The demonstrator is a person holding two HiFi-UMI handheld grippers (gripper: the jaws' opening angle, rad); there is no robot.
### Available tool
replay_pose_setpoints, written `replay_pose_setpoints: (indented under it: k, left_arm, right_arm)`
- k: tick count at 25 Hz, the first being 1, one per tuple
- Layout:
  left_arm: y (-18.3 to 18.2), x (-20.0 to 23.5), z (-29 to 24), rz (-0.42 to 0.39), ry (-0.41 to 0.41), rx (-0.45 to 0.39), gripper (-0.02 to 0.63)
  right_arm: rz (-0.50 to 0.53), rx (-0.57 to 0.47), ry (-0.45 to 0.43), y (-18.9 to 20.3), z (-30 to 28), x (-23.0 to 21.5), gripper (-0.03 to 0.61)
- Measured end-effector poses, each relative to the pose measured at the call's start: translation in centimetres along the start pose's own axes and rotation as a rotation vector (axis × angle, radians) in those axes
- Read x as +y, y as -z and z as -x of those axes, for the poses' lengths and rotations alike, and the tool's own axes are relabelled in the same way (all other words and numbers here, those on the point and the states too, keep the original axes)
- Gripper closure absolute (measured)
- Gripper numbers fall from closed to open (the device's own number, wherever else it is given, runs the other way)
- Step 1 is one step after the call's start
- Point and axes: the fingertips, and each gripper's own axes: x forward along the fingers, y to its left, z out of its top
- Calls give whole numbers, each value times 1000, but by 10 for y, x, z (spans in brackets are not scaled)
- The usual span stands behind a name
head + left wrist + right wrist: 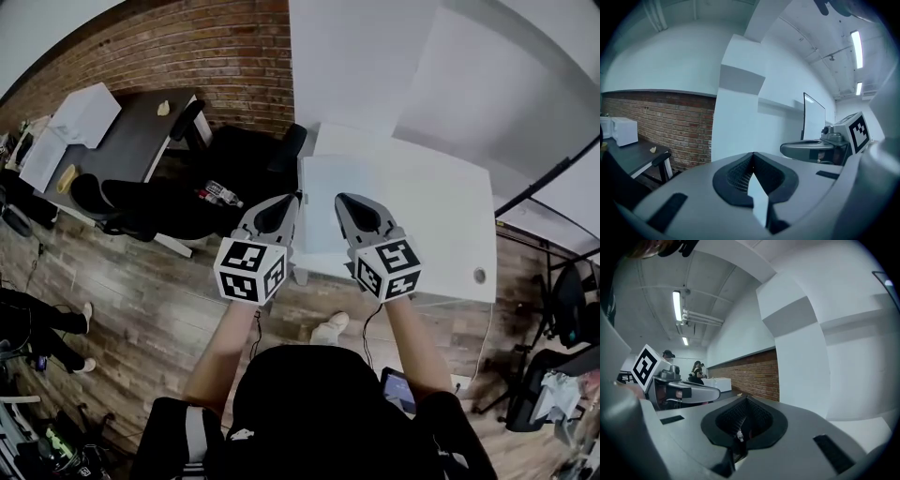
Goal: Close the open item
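A pale, flat rectangular item lies on the white table, near its left edge; I cannot tell if it is open. Both grippers are held side by side in front of it, above the table's near edge. My left gripper has its jaws together with nothing in them, and so does my right gripper. The left gripper view looks up at a white wall past my left gripper, and the right one's body shows beside it. In the right gripper view my right gripper faces a white wall and brick.
A black office chair stands left of the table, with a bottle on the wood floor by it. Further left is a dark desk holding a white box. A brick wall runs behind.
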Motion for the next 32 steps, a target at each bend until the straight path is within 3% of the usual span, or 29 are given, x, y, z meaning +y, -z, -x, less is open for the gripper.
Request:
replay_pose_setpoints:
  k: [15, 32]
  left_arm:
    - [15, -35, 93, 6, 54, -31, 601]
    - [12, -53, 129, 9, 96, -61, 601]
  right_arm:
    - [17, -46, 48, -6, 67, 82, 540]
    - [27, -71, 94, -13, 99, 110, 540]
